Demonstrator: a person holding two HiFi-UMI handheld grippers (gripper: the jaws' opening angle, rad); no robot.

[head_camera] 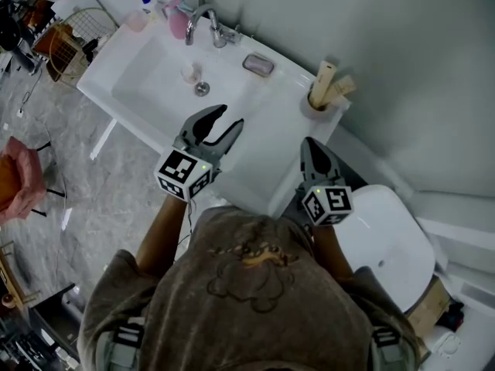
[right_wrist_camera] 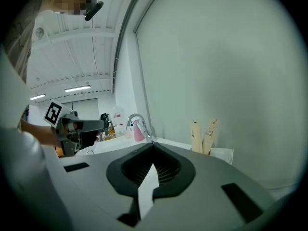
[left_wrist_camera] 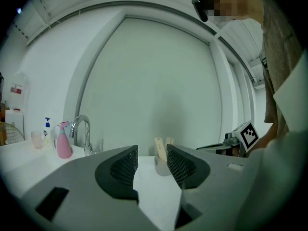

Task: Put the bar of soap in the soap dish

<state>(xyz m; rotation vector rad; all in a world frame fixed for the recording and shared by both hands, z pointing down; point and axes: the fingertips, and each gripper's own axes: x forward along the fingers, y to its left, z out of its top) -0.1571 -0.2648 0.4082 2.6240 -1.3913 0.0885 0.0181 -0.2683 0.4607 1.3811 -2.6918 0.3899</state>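
In the head view a greyish rectangular soap dish (head_camera: 257,65) rests on the back ledge of the white sink (head_camera: 255,122), right of the faucet (head_camera: 203,23). A small pale object (head_camera: 191,72), possibly the bar of soap, lies in the basin beside the drain (head_camera: 202,89). My left gripper (head_camera: 225,124) hovers open over the basin's front right part with nothing between its jaws (left_wrist_camera: 151,165). Near the sink's front right corner my right gripper (head_camera: 308,142) is shut and holds nothing (right_wrist_camera: 153,147). Neither gripper view shows the dish or the pale object.
A cup with wooden-coloured tubes (head_camera: 323,93) (left_wrist_camera: 161,154) (right_wrist_camera: 203,136) stands at the sink's right end. A pink spray bottle (head_camera: 177,22) (left_wrist_camera: 63,143), a small cup and a blue-capped bottle stand left of the faucet (left_wrist_camera: 82,129). A wire basket (head_camera: 68,45) is at far left, a white toilet (head_camera: 387,242) at right.
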